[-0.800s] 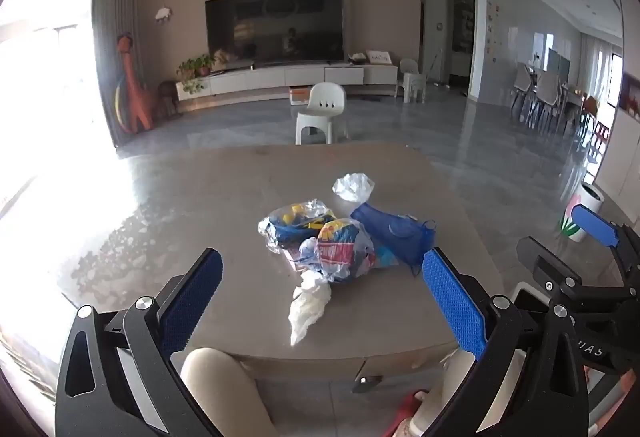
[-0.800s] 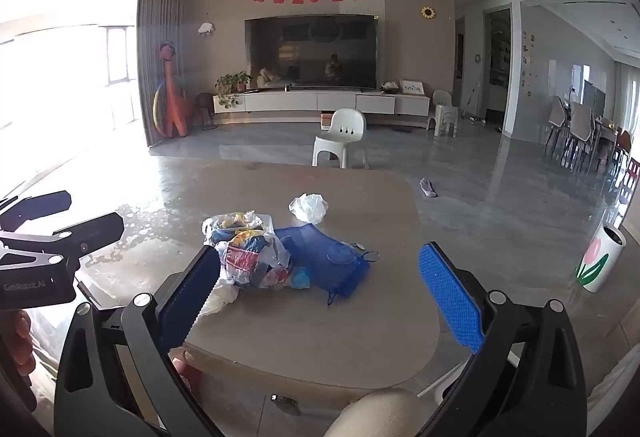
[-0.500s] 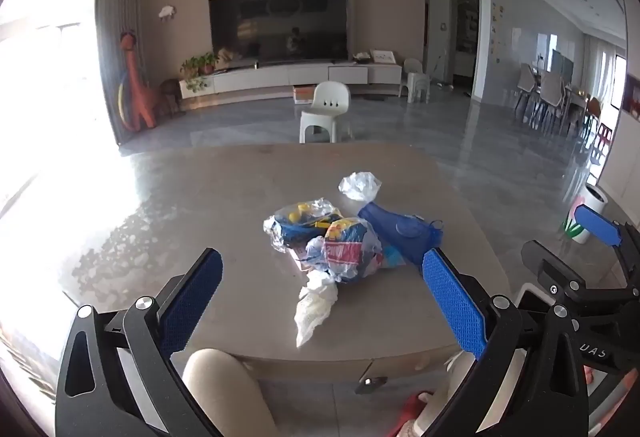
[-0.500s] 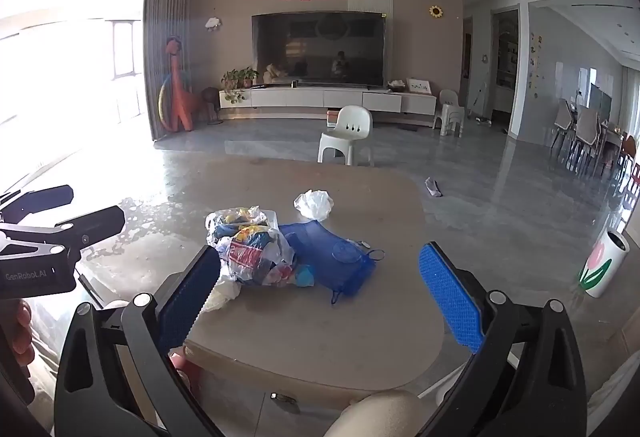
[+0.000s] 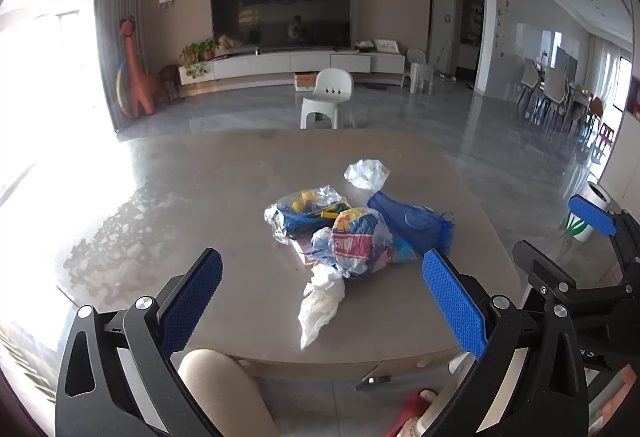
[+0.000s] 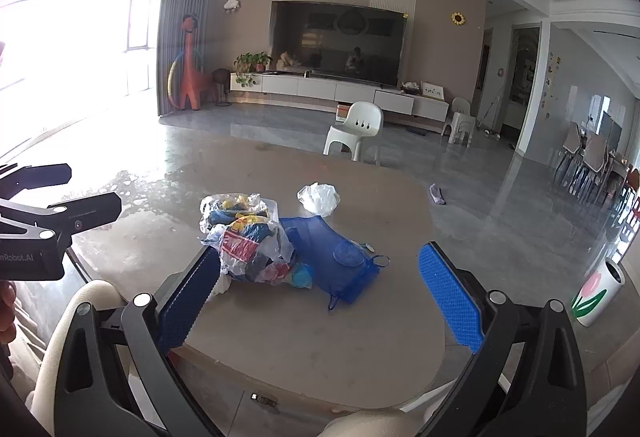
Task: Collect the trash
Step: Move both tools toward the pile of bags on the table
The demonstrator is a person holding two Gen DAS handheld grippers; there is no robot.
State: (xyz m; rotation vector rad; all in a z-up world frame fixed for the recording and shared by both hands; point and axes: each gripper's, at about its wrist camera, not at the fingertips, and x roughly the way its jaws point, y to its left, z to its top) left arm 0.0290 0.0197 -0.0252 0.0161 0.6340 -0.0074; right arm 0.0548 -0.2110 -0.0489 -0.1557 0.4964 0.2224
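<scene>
Landmark: blue mesh bag [image 5: 412,225] [image 6: 334,257], lying flat on the table [image 5: 224,197] [image 6: 360,337], toward its near right part.
Blue mesh bag, axis: long axis ran on a diagonal; narrow end pointed toward the far side of the table, wide end with loop handles pointed toward the near right edge.
Printed plastic bag [image 5: 356,245] [image 6: 252,249]: stuffed with coloured wrappers, touching the mesh bag on its left side, partly overlapping it.
Clear bag with yellow and blue contents [image 5: 304,211] [image 6: 236,207]: just behind the printed bag, left of the mesh bag's narrow end.
Crumpled clear plastic [image 5: 366,173] [image 6: 319,198]: a small wad just beyond the mesh bag's narrow end, apart from the pile.
White tissue [image 5: 320,305]: crumpled, elongated; long axis ran from the printed bag toward the near table edge, tapering to a point at that end. Mostly hidden in the right wrist view.
Left tool [image 5: 320,301]: fingers spread wide apart, holding nothing, above the near table edge, facing the pile.
Right tool [image 6: 316,297]: fingers spread wide apart, holding nothing, near side of the mesh bag.
White bin with tulip print [image 5: 588,217] [image 6: 596,293]: on the floor, well right of the mesh bag.
White plastic chair [image 5: 328,99] [image 6: 356,131]: on the floor beyond the table's far edge.
</scene>
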